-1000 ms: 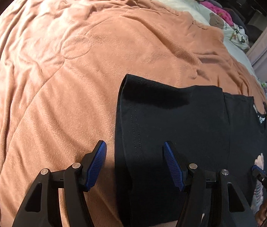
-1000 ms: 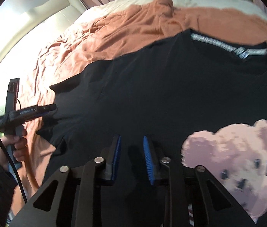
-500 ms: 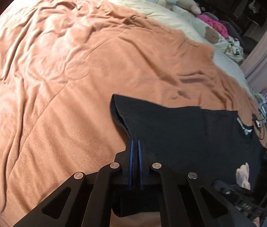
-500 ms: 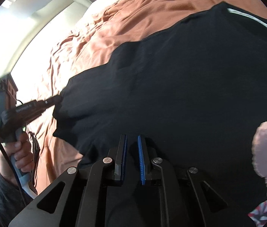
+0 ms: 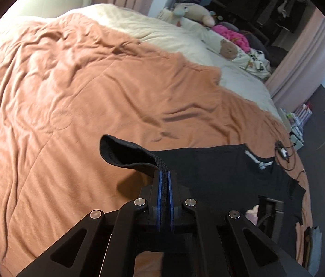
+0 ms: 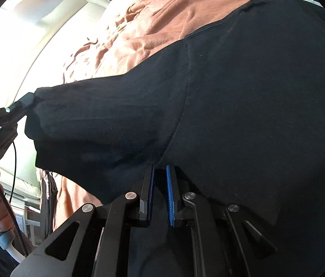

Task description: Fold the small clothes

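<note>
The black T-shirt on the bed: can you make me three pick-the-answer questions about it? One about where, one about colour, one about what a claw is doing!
1. What does the black T-shirt lie on?
A. a wooden floor
B. an orange blanket
C. a chair

2. What colour are the pads of the left claw?
A. blue
B. red
C. green

3. What is the left claw doing?
A. standing wide open over the blanket
B. holding a teddy bear
C. pinching the sleeve edge, shut

Answers: 1 B, orange cover shows all around the shirt. 2 A, blue strips line both fingers. 3 C, the pads meet on the lifted black hem.
</note>
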`<control>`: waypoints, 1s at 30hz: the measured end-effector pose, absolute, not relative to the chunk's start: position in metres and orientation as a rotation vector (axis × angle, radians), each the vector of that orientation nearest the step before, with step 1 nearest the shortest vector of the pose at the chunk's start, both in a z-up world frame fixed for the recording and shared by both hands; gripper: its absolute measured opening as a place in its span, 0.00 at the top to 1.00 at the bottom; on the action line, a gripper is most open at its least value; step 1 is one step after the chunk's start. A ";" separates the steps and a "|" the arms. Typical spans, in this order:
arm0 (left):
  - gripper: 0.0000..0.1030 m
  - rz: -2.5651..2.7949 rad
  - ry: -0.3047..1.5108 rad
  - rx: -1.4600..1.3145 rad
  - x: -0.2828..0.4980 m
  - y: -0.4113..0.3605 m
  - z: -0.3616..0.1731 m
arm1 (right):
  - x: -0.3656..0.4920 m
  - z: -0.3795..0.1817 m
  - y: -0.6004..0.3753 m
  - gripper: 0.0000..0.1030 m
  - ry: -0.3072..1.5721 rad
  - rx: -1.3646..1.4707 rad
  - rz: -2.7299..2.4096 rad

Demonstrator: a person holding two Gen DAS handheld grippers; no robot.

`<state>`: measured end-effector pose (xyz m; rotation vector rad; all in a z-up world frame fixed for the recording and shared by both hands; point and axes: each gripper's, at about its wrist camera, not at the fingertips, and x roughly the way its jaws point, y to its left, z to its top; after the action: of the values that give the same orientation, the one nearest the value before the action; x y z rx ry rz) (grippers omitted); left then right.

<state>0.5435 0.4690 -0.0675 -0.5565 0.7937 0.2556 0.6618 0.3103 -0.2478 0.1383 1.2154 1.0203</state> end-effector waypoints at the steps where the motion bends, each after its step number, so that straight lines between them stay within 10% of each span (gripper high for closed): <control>1: 0.95 0.246 0.790 -0.559 0.545 0.466 -0.064 | 0.663 -0.243 0.307 0.91 1.211 0.139 1.014; 6: 0.95 0.193 0.799 -0.546 0.560 0.440 -0.056 | 0.675 -0.232 0.276 0.87 1.200 0.149 0.950; 10: 0.95 0.145 0.806 -0.525 0.573 0.415 -0.051 | 0.682 -0.219 0.246 0.52 1.142 0.145 0.914; 21: 0.95 -0.118 0.893 -0.464 0.612 0.326 -0.063 | 0.707 -0.201 0.202 0.50 1.105 0.099 0.832; 30: 0.65 -0.002 0.896 -0.464 0.611 0.344 -0.074 | 0.720 -0.200 0.185 0.33 1.113 0.134 0.851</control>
<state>0.6111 0.3437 -0.0745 -0.4642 0.8963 -0.0023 0.7201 0.1855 -0.2001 0.1337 1.1131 0.8509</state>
